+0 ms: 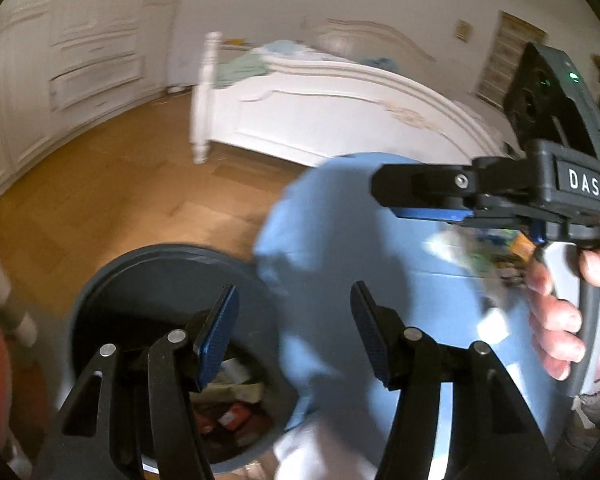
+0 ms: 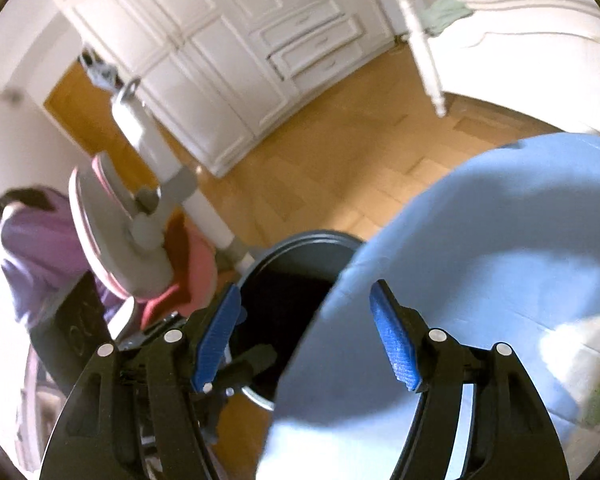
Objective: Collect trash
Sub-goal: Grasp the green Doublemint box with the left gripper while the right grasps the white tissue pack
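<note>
With both our left gripper and right gripper released and empty above the grey trash bin holding wrappers, we risk the blue sheet slumping over its mouth.

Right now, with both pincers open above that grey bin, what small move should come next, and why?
Probably swing the left gripper toward the crumpled colourful wrappers on the round light-blue tabletop. Both it and the right gripper look open and empty, the round dark-grey trash bin already holds litter, and those scraps seem the nearest trash left.
</note>
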Demonstrator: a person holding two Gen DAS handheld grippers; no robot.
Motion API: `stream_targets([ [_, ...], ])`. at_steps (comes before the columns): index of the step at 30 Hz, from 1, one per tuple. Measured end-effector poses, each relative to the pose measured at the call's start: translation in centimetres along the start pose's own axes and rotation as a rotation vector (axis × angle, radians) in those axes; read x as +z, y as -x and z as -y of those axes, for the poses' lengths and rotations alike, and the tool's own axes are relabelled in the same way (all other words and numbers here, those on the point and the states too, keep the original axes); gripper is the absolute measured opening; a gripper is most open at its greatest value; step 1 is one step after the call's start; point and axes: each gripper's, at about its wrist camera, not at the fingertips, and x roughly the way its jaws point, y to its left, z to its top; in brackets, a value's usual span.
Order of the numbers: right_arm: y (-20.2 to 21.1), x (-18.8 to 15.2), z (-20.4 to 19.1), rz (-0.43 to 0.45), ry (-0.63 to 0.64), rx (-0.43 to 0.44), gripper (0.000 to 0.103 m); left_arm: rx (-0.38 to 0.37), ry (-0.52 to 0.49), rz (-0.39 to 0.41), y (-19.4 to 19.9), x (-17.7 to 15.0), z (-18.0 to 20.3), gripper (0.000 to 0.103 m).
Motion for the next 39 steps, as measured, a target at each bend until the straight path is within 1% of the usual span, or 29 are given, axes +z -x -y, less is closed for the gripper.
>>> stream_targets([
  [1, 0.9, -0.1, 0.7, 0.014, -0.003, -0.010, 0.074, -0.025, -0.023, -0.006, -0.3, 0.3, 1.3, 0.062],
  [2, 2.3, -0.3, 1.8, 0.033, -0.006, -0.028, 0.074, -0.044, -0.046, -0.010, -0.7, 0.5, 2.6, 0.064],
  [6, 6.8, -1.2, 6.1, 0.090, -0.029, -0.094, 0.074, -0.123, -0.143, -0.044, -2.3, 1.1, 7.4, 0.064],
  [7, 8.2, -1.2, 7.7, 0.107, -0.040, -0.117, 0.074, -0.142, -0.185, -0.056, -3.0, 1.3, 9.1, 0.064],
  [9, 10.1, -1.3, 10.2, 0.127, -0.063, -0.154, 0.078, -0.160, -0.242, -0.074, -4.1, 1.7, 11.5, 0.064],
  [10, 11.0, -1.3, 11.6, 0.137, -0.073, -0.170, 0.083, -0.172, -0.268, -0.084, -4.6, 1.9, 12.6, 0.064],
  [11, 12.2, -1.2, 13.2, 0.144, -0.079, -0.191, 0.085, -0.184, -0.288, -0.093, -5.1, 2.1, 13.7, 0.064],
  [13, 13.5, -1.1, 15.6, 0.137, -0.063, -0.234, 0.088, -0.210, -0.344, -0.115, -6.2, 2.2, 16.0, 0.064],
  [17, 15.5, 0.0, 19.9, 0.094, 0.035, -0.370, 0.089, -0.236, -0.444, -0.157, -8.6, 2.9, 19.2, 0.064],
  [18, 15.7, 0.1, 20.5, 0.082, 0.057, -0.391, 0.091, -0.241, -0.469, -0.174, -9.5, 3.0, 20.0, 0.064],
  [19, 15.8, 0.3, 21.3, 0.069, 0.081, -0.412, 0.094, -0.242, -0.484, -0.184, -10.1, 3.2, 20.2, 0.064],
  [20, 15.9, 0.6, 22.0, 0.055, 0.112, -0.432, 0.095, -0.241, -0.504, -0.198, -10.8, 3.3, 20.8, 0.064],
  [25, 14.8, 1.3, 23.8, -0.023, 0.244, -0.448, 0.095, -0.238, -0.615, -0.269, -13.5, 3.2, 22.7, 0.062],
  [26, 14.3, 1.5, 23.8, -0.043, 0.269, -0.457, 0.095, -0.241, -0.631, -0.278, -13.8, 3.1, 22.9, 0.060],
  [27, 13.7, 1.6, 24.2, -0.064, 0.293, -0.459, 0.095, -0.245, -0.656, -0.298, -14.4, 2.9, 23.2, 0.054],
  [28, 13.3, 1.8, 24.5, -0.075, 0.300, -0.458, 0.095, -0.238, -0.669, -0.307, -14.7, 2.9, 23.4, 0.054],
  [31, 11.7, 2.0, 25.6, -0.132, 0.304, -0.455, 0.095, -0.229, -0.678, -0.333, -16.0, 3.0, 23.3, 0.048],
  [33, 10.7, 1.9, 26.1, -0.170, 0.301, -0.458, 0.095, -0.234, -0.671, -0.340, -16.3, 3.1, 23.3, 0.046],
  [36, 9.7, 1.5, 26.5, -0.182, 0.305, -0.459, 0.094, -0.237, -0.669, -0.336, -16.7, 3.2, 23.2, 0.043],
  [37, 9.5, 1.3, 26.6, -0.181, 0.297, -0.464, 0.089, -0.238, -0.670, -0.334, -16.8, 3.3, 23.1, 0.042],
  [38, 9.3, 1.3, 27.0, -0.183, 0.266, -0.458, 0.076, -0.236, -0.670, -0.332, -17.0, 3.5, 23.2, 0.041],
  [39, 9.4, 1.2, 27.2, -0.177, 0.241, -0.459, 0.075, -0.239, -0.667, -0.330, -17.0, 3.5, 23.0, 0.040],
])
